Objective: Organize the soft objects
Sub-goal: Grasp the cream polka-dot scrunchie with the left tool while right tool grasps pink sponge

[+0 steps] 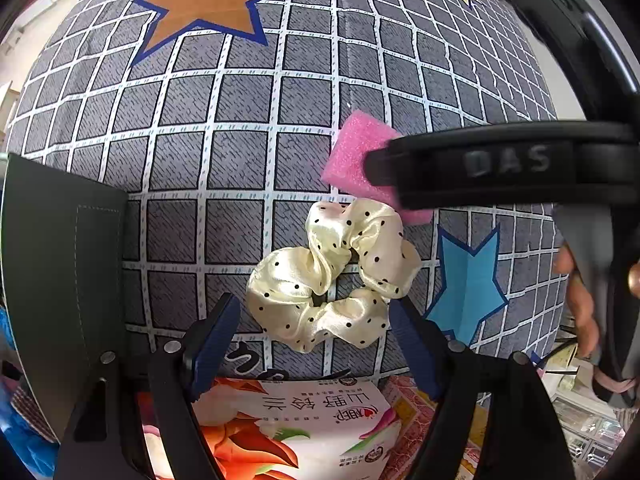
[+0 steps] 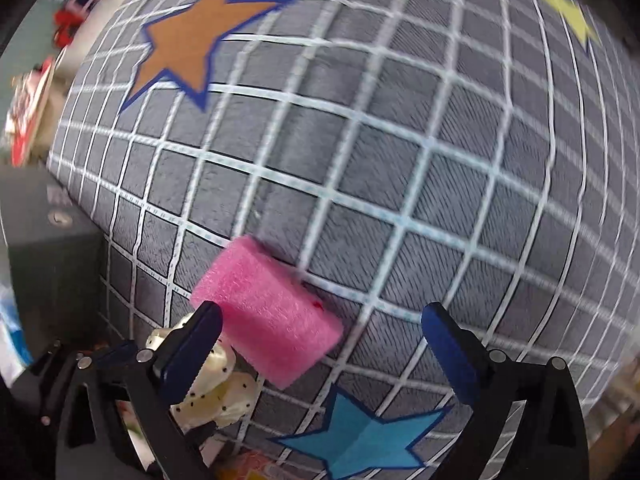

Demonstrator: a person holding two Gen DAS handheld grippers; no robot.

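Both jaws apart, gripping nothing. We see the sponge [image 2: 266, 316] lying flat on the cloth [image 2: 400, 160], long axis diagonal, touching the scrunchie [image 1: 332, 272].

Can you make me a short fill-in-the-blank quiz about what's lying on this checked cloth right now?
1. The foam block is coloured ____.
2. The cream scrunchie is patterned with small black ____.
3. The printed star outlined in dark blue is filled with ____.
4. Both the left tool and the right tool have their jaws ____.

Missing words: pink; dots; orange; open
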